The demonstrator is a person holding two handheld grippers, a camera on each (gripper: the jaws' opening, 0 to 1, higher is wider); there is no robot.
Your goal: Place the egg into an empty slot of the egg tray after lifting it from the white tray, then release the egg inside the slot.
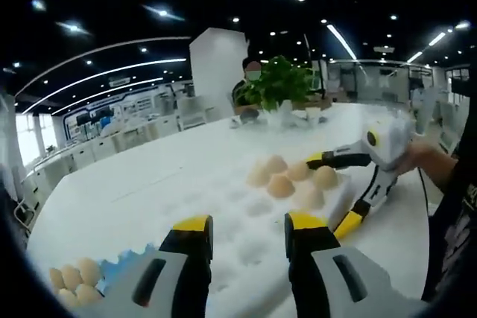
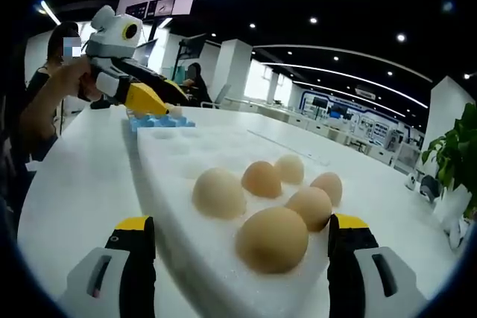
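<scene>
— Office floor, strip lights overhead, and a round white table point(image 2: 74, 184) carrying everything. What do you have, operator?

— I have the white tray point(image 2: 171, 184) lying across the table, six eggs clustered at its end nearest my right hand-held gripper point(image 2: 242, 258). Its jaws stand spread, one either side of the nearest egg point(image 2: 273, 240), touching nothing. My left hand-held gripper point(image 1: 248, 247) is spread too, empty, at the tray's far end, near the blue egg tray point(image 1: 123, 262) with eggs at the table's edge.

— How will it handle?

— I judge it light, smooth, brittle. I'd close gently across its widest part, just enough to stop slipping.

— Risk?

— Squeezing too hard, or nudging the neighbouring eggs point(image 2: 311, 206).
</scene>
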